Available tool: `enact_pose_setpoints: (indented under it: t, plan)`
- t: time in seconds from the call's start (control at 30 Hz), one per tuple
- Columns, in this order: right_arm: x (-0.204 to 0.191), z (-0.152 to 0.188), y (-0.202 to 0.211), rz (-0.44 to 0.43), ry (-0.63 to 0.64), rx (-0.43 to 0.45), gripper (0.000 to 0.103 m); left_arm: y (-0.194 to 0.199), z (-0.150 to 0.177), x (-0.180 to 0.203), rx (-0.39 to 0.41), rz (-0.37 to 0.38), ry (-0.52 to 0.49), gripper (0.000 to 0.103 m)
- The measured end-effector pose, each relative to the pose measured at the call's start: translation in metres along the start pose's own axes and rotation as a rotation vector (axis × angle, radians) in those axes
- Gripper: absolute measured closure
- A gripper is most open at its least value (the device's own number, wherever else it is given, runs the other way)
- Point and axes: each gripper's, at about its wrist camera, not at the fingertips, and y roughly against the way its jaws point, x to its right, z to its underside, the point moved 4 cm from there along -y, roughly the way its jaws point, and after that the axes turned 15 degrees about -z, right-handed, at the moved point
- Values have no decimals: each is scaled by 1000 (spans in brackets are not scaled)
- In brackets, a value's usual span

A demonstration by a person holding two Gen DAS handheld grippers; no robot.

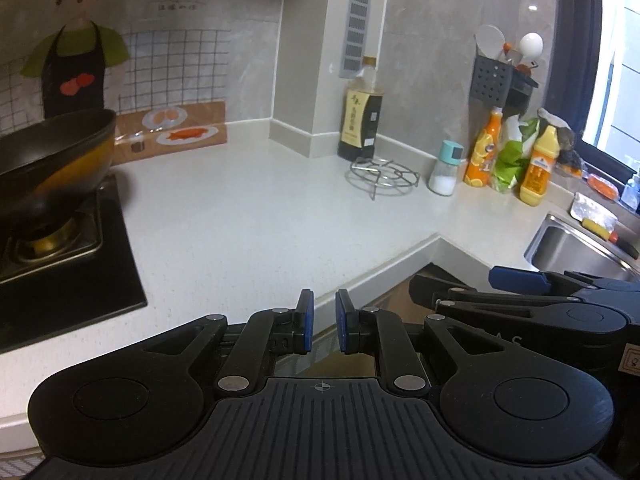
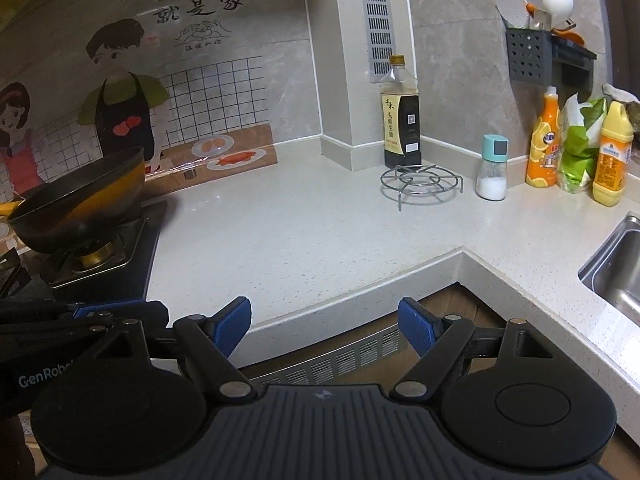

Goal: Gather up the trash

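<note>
Your two grippers hang at the pale countertop point(image 1: 248, 216) edge.
Your left gripper point(image 1: 323, 322) stands nearly closed and empty; your right gripper point(image 2: 325, 326) gapes wide, gripping nothing.

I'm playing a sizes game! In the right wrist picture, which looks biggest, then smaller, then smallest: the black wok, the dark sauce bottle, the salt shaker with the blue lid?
1. Black wok, though it sits nearer the camera, which helps.
2. Dark sauce bottle.
3. Salt shaker, clearly the smallest.
</note>
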Motion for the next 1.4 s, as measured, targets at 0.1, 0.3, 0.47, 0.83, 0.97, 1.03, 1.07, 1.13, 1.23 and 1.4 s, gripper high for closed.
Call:
enact_pose_setpoints:
  t: [0.1, 0.3, 0.47, 0.83, 0.97, 1.03, 1.07, 1.13, 1.23, 1.4]
  plan:
    - [-2, 1, 1, 0, 1, -2, 22, 0, 1, 0, -1, 7, -2, 87]
    - [1, 1, 3, 10, -3, 0, 22, 1, 1, 1, 0, 15, -6, 87]
    - [3, 1, 2, 10, -4, 0, 22, 1, 1, 2, -1, 18, -6, 87]
    - [1, 2, 1, 16, -5, -5, 22, -3, 1, 3, -13, 24, -4, 87]
    - [1, 2, 0, 18, -1, -7, 22, -5, 0, 3, -13, 17, -3, 87]
    - [1, 2, 0, 16, -3, -6, 22, -8, 0, 3, -16, 12, -3, 87]
    - [1, 2, 1, 15, -3, -6, 22, -9, 0, 3, -18, 9, -5, 87]
    - [1, 1, 1, 15, -1, -5, 22, -11, 0, 4, -21, 1, -5, 87]
    - [1, 1, 0, 12, 3, -4, 22, -14, 0, 4, -20, -13, -10, 87]
    - [4, 1, -5, 16, 1, -15, 22, -24, 0, 2, -24, -11, -14, 87]
